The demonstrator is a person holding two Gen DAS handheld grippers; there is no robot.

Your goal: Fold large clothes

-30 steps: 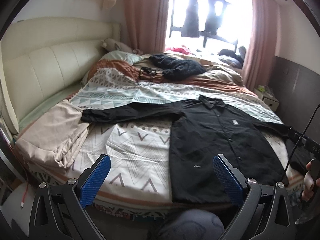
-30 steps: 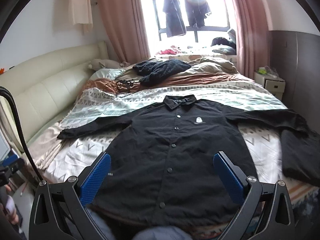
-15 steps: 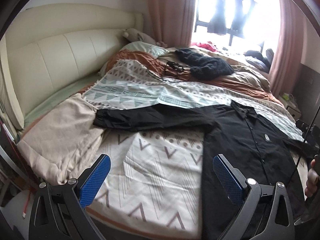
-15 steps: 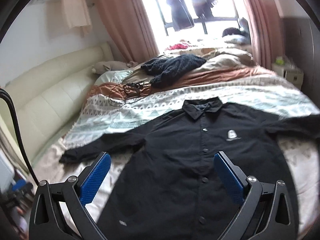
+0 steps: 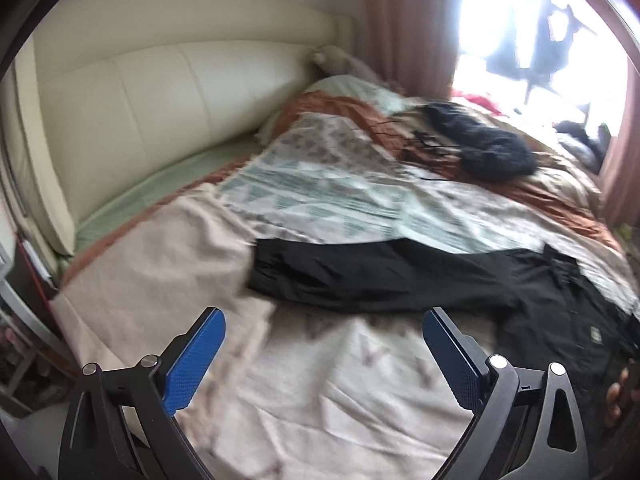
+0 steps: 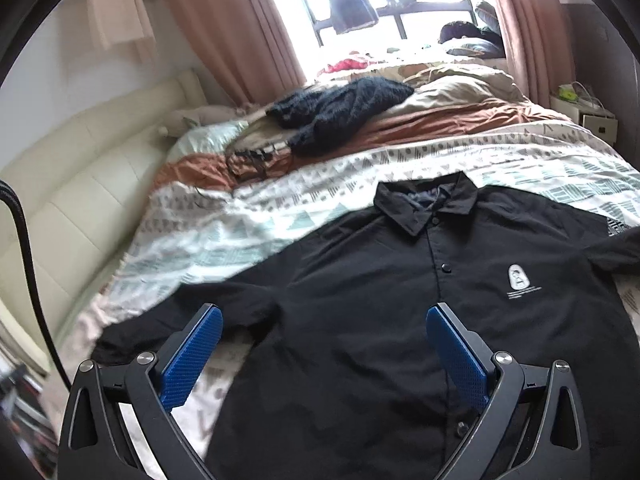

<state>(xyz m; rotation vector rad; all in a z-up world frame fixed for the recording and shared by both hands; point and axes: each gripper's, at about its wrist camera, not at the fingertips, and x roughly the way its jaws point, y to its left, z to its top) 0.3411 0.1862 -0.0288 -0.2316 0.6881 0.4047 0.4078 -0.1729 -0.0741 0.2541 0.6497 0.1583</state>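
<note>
A large black button-up shirt (image 6: 400, 300) lies flat and face up on the patterned bedspread (image 6: 248, 224), collar toward the window. Its left sleeve (image 5: 360, 276) stretches out across the bed, cuff near the beige blanket. My left gripper (image 5: 324, 344) hovers open just short of that sleeve, nothing between its blue pads. My right gripper (image 6: 322, 344) hangs open above the shirt's left chest and armpit area, also holding nothing. The shirt's white chest logo (image 6: 519, 278) shows to the right of the button line.
A beige blanket (image 5: 160, 280) lies bunched at the bed's left edge. A dark knit garment (image 6: 340, 108) and cables (image 6: 256, 158) sit further up the bed. The cream headboard (image 5: 140, 100) lines the left side. A hand (image 5: 618, 396) shows at the right edge.
Both grippers have moved forward and leftward over the bed. The left one has closed in on the sleeve; the right one now sits low over the shirt's left side. Both stay open.
</note>
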